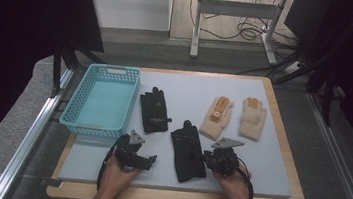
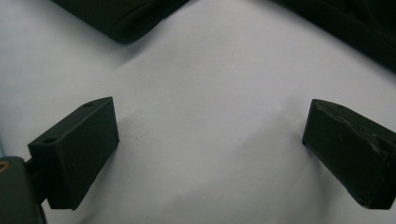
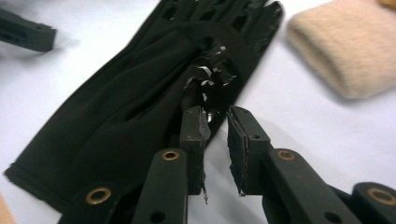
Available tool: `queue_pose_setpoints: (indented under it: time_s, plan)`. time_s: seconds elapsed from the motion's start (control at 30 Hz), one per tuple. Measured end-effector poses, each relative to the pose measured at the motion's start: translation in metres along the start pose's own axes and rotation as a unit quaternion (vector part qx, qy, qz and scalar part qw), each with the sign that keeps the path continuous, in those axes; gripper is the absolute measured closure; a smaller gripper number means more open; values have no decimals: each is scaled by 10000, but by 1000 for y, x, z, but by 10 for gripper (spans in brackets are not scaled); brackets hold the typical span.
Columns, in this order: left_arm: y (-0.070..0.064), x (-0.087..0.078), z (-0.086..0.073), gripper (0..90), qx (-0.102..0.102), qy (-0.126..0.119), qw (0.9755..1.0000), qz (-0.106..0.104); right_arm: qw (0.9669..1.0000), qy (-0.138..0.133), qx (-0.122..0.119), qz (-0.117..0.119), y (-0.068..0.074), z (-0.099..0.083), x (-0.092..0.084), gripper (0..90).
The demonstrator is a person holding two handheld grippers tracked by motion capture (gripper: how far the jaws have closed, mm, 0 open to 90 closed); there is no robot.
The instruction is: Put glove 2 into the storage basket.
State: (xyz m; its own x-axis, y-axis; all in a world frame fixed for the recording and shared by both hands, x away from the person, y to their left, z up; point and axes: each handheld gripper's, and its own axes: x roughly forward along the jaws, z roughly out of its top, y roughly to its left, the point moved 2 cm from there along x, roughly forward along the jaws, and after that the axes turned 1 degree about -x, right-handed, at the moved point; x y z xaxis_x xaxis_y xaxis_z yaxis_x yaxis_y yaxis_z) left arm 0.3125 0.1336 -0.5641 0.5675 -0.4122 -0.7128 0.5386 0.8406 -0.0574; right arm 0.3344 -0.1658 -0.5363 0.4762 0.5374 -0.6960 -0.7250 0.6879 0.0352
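**Right hand-held gripper at the edge of the near black glove**

Your right hand-held gripper (image 3: 215,116) sits at the right edge of the near black glove (image 1: 187,151), jaws nearly together — I cannot tell if the pads already pinch the fabric. The glove lies flat on the desk (image 1: 277,166), just right of the blue basket (image 1: 101,98), so the thin edge is probably the easiest place to catch it. Your left hand-held gripper (image 2: 210,149) rests wide open on the desk below the basket, holding nothing — likely waiting.
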Motion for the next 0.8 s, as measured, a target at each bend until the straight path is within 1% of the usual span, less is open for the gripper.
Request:
queue_pose_setpoints:
  time_s: [0.03,0.1,0.2,0.3,0.37,0.4,0.47,0.53,0.6,0.63,0.7,0.8]
  plan:
    - [0,0,0,40,0,0,10000,0,10000,0,0,0,0,0,0,753]
    - [0,0,0,41,2,0,10000,2,10000,-42,7,89,8,-2,2,772]
    - [0,0,0,40,5,1,10000,1,9996,-75,23,269,15,-3,4,778]
    - [0,0,0,40,7,3,10000,1,9993,-38,-104,370,22,-2,4,775]
    - [0,0,0,41,7,2,10000,1,9991,-33,-143,388,23,-1,3,763]
    - [0,0,0,41,6,2,10000,1,9992,-123,-202,333,19,3,1,730]
    - [0,0,0,41,8,4,10000,1,9992,-265,-120,259,11,11,-1,703]
    - [0,0,0,41,7,4,10000,1,9989,-326,-33,327,3,20,1,669]
    - [0,0,0,40,7,4,10000,0,9991,-313,-98,283,-2,29,6,628]
    - [0,0,0,41,7,4,10000,1,9991,-306,-93,263,-5,33,10,616]
    - [0,0,0,41,7,7,10000,-1,9990,-335,-80,298,-10,44,17,592]
    - [0,0,0,41,7,9,10000,0,9985,-389,-142,363,-14,61,27,560]
